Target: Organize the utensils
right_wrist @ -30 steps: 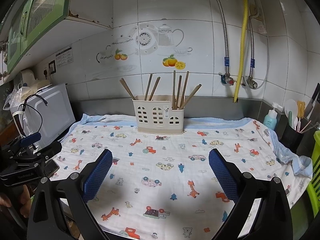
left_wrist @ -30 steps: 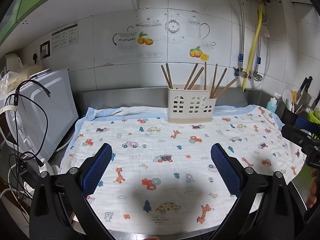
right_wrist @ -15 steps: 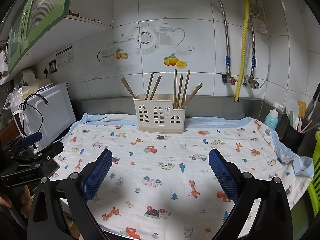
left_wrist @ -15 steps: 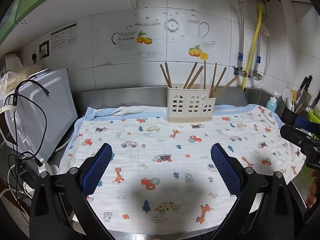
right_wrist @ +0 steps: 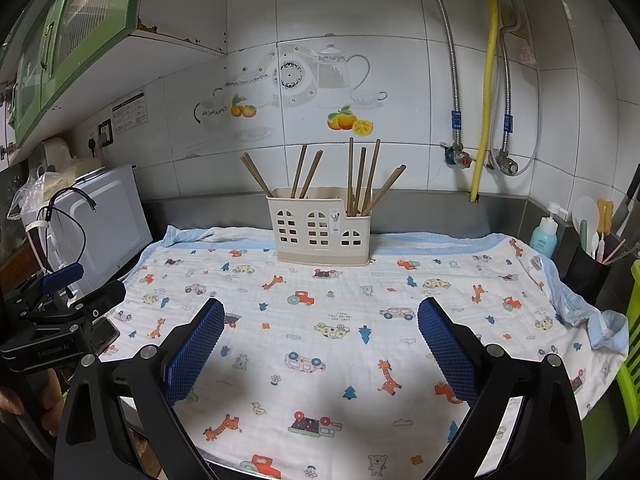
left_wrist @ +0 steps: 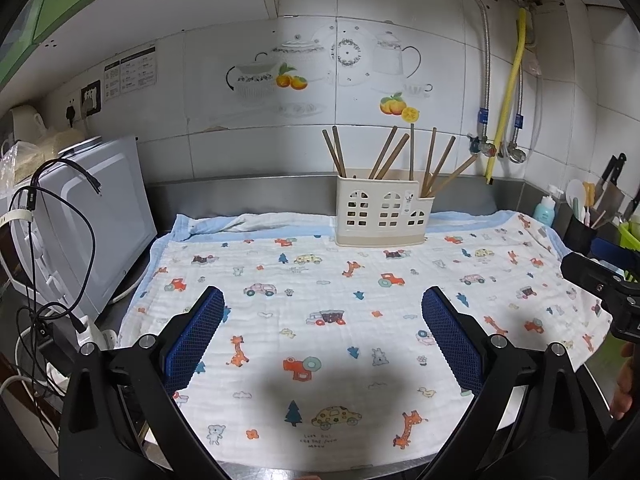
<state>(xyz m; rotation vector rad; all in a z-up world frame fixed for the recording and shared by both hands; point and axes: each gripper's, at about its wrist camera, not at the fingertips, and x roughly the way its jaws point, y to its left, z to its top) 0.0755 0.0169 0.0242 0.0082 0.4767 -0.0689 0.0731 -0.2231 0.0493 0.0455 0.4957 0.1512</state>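
A cream plastic utensil holder (left_wrist: 382, 216) (right_wrist: 320, 232) stands at the back of the printed cloth (left_wrist: 320, 320) (right_wrist: 340, 340), against the steel backsplash. Several brown wooden chopsticks (left_wrist: 388, 152) (right_wrist: 356, 176) stick up out of it, leaning in different directions. My left gripper (left_wrist: 322, 304) is open over the near part of the cloth, with nothing between its blue pads. My right gripper (right_wrist: 320, 316) is open too, also over the near cloth and holding nothing. Both stay well short of the holder.
A white microwave (left_wrist: 92, 216) (right_wrist: 100, 216) with dangling black cables sits at the left. At the right are a black cup of kitchen tools (right_wrist: 588, 264), a blue soap bottle (right_wrist: 544, 236), knives (left_wrist: 612, 184) and a green rack (right_wrist: 632, 320). Pipes and valves (right_wrist: 480, 156) run down the tiled wall.
Both views have shifted very slightly; the holder sits a touch differently in frame. The grippers stay open and nothing on the cloth has moved.
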